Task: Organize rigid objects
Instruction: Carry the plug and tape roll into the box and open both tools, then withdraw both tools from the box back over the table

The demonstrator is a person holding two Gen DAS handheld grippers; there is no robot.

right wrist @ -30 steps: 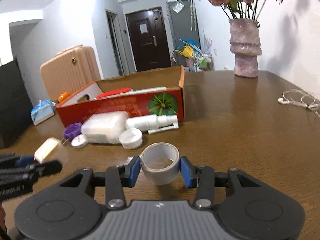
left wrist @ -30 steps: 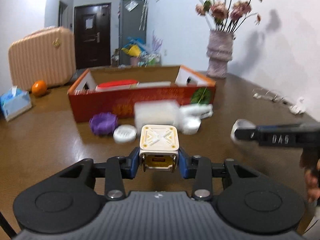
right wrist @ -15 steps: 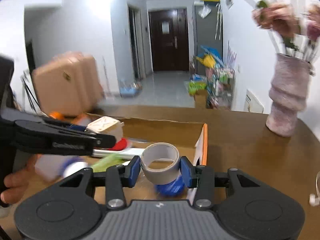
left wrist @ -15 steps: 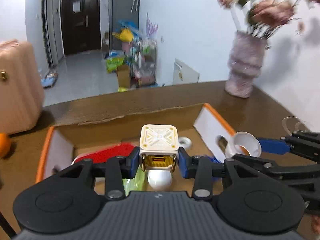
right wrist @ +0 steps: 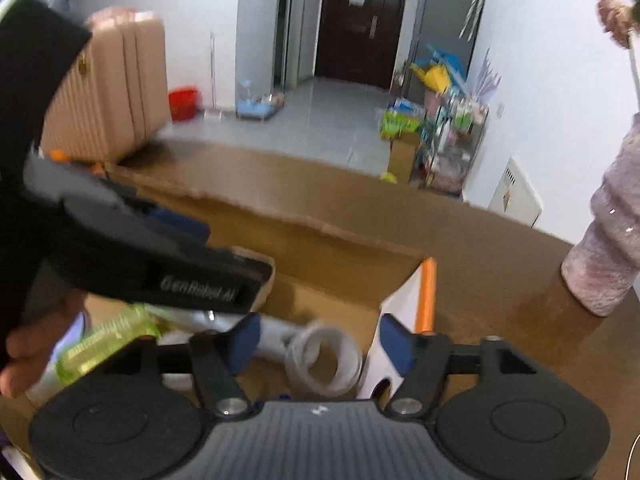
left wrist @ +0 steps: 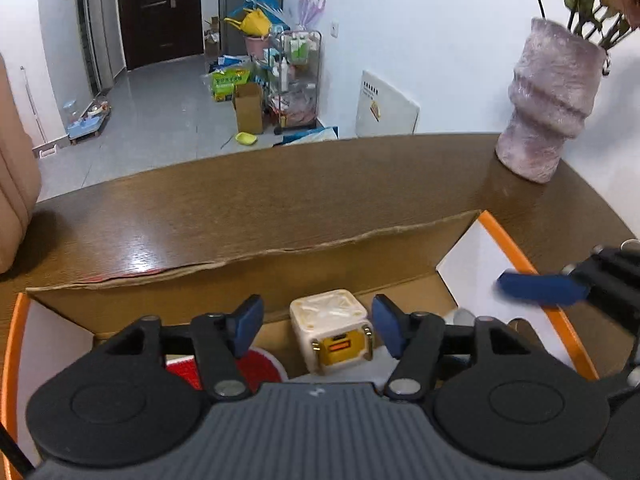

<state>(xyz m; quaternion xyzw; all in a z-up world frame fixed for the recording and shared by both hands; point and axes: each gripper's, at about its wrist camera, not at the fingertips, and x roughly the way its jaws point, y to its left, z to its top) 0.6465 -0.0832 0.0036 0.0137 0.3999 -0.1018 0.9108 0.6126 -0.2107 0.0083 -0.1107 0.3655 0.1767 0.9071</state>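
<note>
At lower centre, the left claw (left wrist: 318, 326) is opening, pads clear of the white cube charger (left wrist: 330, 330) inside the cardboard box (left wrist: 256, 276). The right claw (right wrist: 320, 338) is opening around the tape roll (right wrist: 324, 358) there. Beyond the box's far wall, bare table (left wrist: 240, 208) stretches to the vase (left wrist: 550, 100).

A pink vase (left wrist: 550, 104) stands on the brown surface (left wrist: 248, 208) – beyond it, a dark door (left wrist: 158, 8) and a cluttered cart (left wrist: 294, 76).
</note>
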